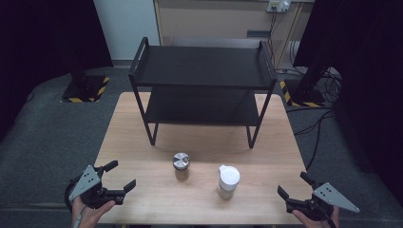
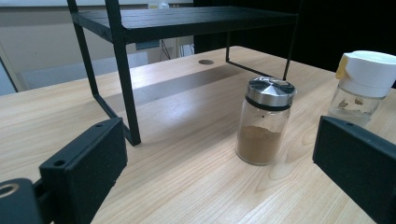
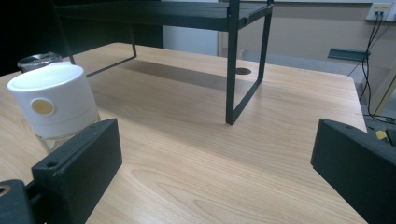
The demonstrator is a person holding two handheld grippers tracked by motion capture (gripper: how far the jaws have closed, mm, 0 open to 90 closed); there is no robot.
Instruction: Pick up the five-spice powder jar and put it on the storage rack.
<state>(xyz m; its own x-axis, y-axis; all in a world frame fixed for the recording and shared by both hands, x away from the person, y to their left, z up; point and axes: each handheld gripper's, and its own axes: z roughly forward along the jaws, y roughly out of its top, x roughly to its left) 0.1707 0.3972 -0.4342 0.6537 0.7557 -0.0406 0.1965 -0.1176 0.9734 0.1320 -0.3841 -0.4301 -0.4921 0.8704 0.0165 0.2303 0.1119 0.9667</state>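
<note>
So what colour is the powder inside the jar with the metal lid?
Brown, filling about the lower half of the clear glass jar; the left gripper view shows it best.

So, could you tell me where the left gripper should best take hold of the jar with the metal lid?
Probably on the straight glass wall of the metal-lidded jar, just under the lid, whose cone-shaped top offers poor purchase. It stands upright, so a level approach from the front left suits the open left gripper; the white-capped jar stands to its right.

I can read no words, brand names or numbers anywhere; the white-lidded jar (image 3: 53,105) before me bears just a blank yellow round sticker (image 3: 42,107), no lettering on it.
</note>
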